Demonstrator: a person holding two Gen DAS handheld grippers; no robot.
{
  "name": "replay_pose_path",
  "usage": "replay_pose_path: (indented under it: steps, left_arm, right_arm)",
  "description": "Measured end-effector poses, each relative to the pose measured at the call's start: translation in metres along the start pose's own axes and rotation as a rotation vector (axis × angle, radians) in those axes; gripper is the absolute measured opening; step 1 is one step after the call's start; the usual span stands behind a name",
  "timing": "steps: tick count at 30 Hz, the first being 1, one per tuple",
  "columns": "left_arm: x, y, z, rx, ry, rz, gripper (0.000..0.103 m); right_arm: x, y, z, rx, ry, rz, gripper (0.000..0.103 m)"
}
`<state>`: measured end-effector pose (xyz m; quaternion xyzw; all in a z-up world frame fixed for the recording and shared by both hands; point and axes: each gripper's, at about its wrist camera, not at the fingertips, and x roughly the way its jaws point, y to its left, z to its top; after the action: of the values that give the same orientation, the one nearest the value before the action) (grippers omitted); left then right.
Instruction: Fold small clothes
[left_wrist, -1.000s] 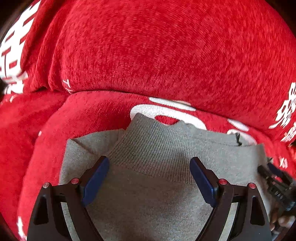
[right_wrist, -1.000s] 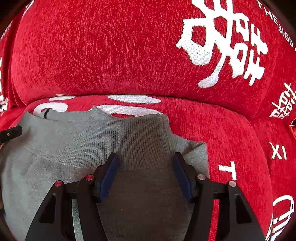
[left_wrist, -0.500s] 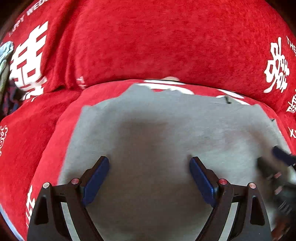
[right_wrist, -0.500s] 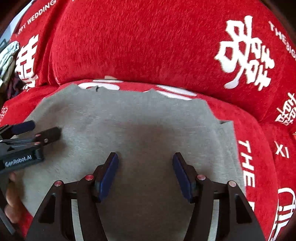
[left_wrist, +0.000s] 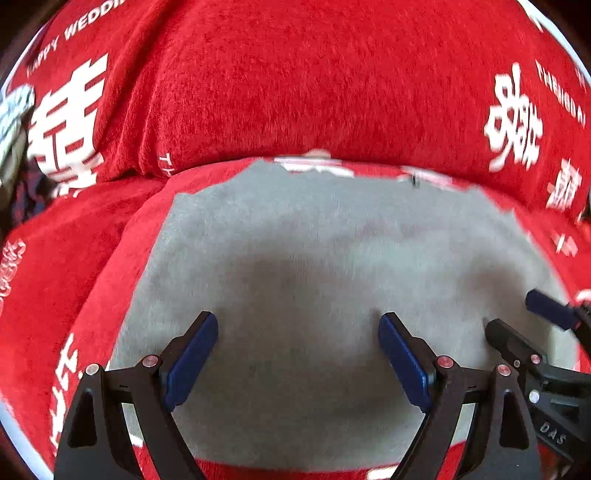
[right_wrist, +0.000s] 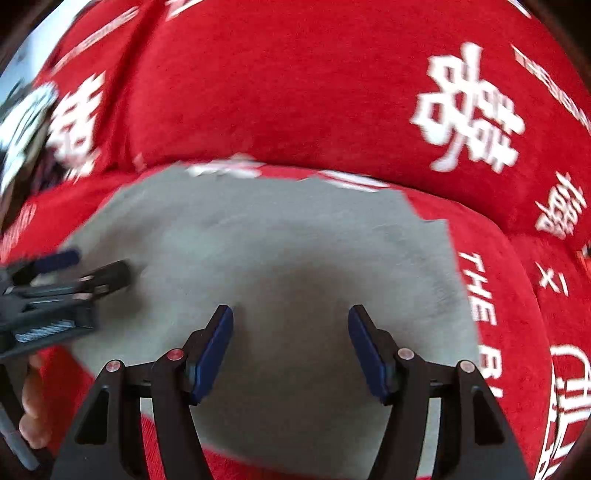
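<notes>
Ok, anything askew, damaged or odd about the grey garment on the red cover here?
Nothing stands out. The grey garment lies flat on the red cover, with no visible damage, though both views are motion-blurred. The left gripper is open and empty above it; the right gripper is opening its jaws, nothing between them.

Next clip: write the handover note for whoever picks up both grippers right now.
Left gripper: open, empty, above the grey garment.
Right gripper: fingers opening, nothing between them, above the same garment.
Garment lies flat on the red seat cover, its far edge by the backrest.
Done: it looks folded into a rough rectangle.
Left: probably another fold or tidying; blur hides the edges.
</notes>
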<state>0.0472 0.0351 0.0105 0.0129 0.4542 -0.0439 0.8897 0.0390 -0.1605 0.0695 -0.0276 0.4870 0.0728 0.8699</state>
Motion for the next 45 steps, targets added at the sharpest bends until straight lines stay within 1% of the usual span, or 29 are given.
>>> replay_pose_path:
  steps: [1, 2, 3, 6, 7, 9, 10, 11, 12, 15, 17, 18, 20, 21, 22, 23, 25, 28, 30, 34, 35, 36, 37, 38, 39, 40, 42, 43, 45]
  left_arm:
    - [0.001, 0.004, -0.005, 0.004, 0.001, 0.013, 0.09]
    - [-0.001, 0.01, -0.008, -0.005, -0.007, 0.004, 0.09]
    - [-0.004, 0.019, -0.01, -0.019, -0.011, -0.01, 0.09]
    - [-0.01, 0.045, -0.016, -0.058, -0.012, -0.019, 0.09]
    - [-0.012, 0.055, -0.018, -0.077, -0.007, -0.031, 0.09]
    - [-0.021, 0.07, -0.023, -0.132, -0.004, -0.1, 0.09]
    - [-0.03, 0.077, -0.026, -0.168, -0.021, -0.116, 0.09]
    - [-0.037, 0.08, -0.028, -0.192, -0.034, -0.112, 0.09]
    - [-0.043, 0.082, -0.032, -0.217, -0.045, -0.116, 0.09]
    - [-0.044, 0.087, -0.041, -0.288, -0.043, -0.17, 0.09]
    - [-0.038, 0.086, -0.046, -0.282, -0.032, -0.158, 0.09]
    - [-0.037, 0.087, -0.048, -0.273, -0.032, -0.147, 0.09]
    - [-0.036, 0.091, -0.052, -0.257, -0.026, -0.076, 0.09]
    - [-0.033, 0.097, -0.055, -0.264, -0.008, -0.071, 0.09]
    - [-0.032, 0.107, -0.059, -0.287, 0.008, -0.087, 0.09]
    - [-0.036, 0.116, -0.063, -0.306, -0.01, -0.099, 0.09]
    - [-0.045, 0.13, -0.07, -0.352, -0.012, -0.103, 0.09]
    - [-0.048, 0.142, -0.075, -0.425, -0.004, -0.165, 0.09]
    - [-0.046, 0.14, -0.074, -0.454, 0.001, -0.206, 0.09]
    - [-0.036, 0.119, -0.058, -0.478, 0.022, -0.35, 0.09]
    - [-0.031, 0.112, -0.052, -0.475, 0.028, -0.366, 0.09]
    - [-0.027, 0.109, -0.048, -0.479, 0.023, -0.357, 0.09]
    - [-0.022, 0.108, -0.042, -0.489, 0.008, -0.346, 0.088]
    - [-0.019, 0.109, -0.039, -0.505, -0.001, -0.357, 0.083]
    - [-0.015, 0.112, -0.036, -0.527, -0.003, -0.376, 0.06]
    - [-0.005, 0.117, -0.033, -0.561, 0.022, -0.415, 0.037]
    - [0.009, 0.124, -0.031, -0.597, 0.036, -0.448, 0.023]
    - [0.013, 0.128, -0.033, -0.605, 0.018, -0.477, 0.022]
    - [0.014, 0.129, -0.036, -0.601, -0.009, -0.498, 0.02]
  right_arm:
    - [0.002, 0.001, -0.006, -0.015, 0.006, -0.009, 0.068]
    - [0.001, -0.002, -0.01, -0.012, -0.005, -0.008, 0.069]
    - [-0.003, -0.012, -0.015, 0.014, -0.021, 0.004, 0.069]
    - [-0.009, -0.045, -0.023, 0.1, -0.02, 0.005, 0.069]
    - [-0.013, -0.056, -0.026, 0.122, -0.017, 0.002, 0.069]
    - [-0.022, -0.072, -0.033, 0.17, -0.006, -0.002, 0.069]
    - [-0.025, -0.076, -0.035, 0.186, -0.004, -0.017, 0.07]
    - [-0.032, -0.076, -0.038, 0.197, -0.01, -0.063, 0.07]
    - [-0.037, -0.074, -0.039, 0.195, -0.022, -0.071, 0.07]
    - [-0.047, -0.057, -0.045, 0.164, -0.046, 0.003, 0.07]
    - [-0.044, -0.048, -0.047, 0.138, -0.039, 0.018, 0.07]
    - [-0.04, -0.046, -0.05, 0.126, -0.024, 0.009, 0.07]
    - [-0.034, -0.05, -0.056, 0.129, -0.009, -0.016, 0.07]
    - [-0.038, -0.058, -0.06, 0.14, -0.029, -0.016, 0.069]
    - [-0.041, -0.065, -0.062, 0.154, -0.033, -0.024, 0.069]
    - [-0.046, -0.075, -0.064, 0.171, -0.03, -0.044, 0.069]
    - [-0.053, -0.086, -0.068, 0.193, -0.039, -0.044, 0.07]
    - [-0.065, -0.084, -0.071, 0.211, -0.057, -0.061, 0.07]
    - [-0.068, -0.077, -0.07, 0.205, -0.074, -0.043, 0.07]
    - [-0.062, -0.054, -0.07, 0.164, -0.063, -0.013, 0.07]
    - [-0.059, -0.048, -0.069, 0.148, -0.055, -0.01, 0.07]
    - [-0.058, -0.044, -0.069, 0.14, -0.048, -0.006, 0.07]
    - [-0.056, -0.04, -0.07, 0.13, -0.04, -0.003, 0.07]
    - [-0.055, -0.037, -0.07, 0.122, -0.035, -0.002, 0.07]
    - [-0.055, -0.034, -0.07, 0.114, -0.032, -0.002, 0.07]
    - [-0.054, -0.032, -0.069, 0.102, -0.029, -0.004, 0.07]
    - [-0.053, -0.029, -0.066, 0.088, -0.022, -0.004, 0.07]
    - [-0.052, -0.027, -0.064, 0.085, -0.019, -0.002, 0.07]
    - [-0.048, -0.022, -0.053, 0.077, -0.008, 0.011, 0.07]
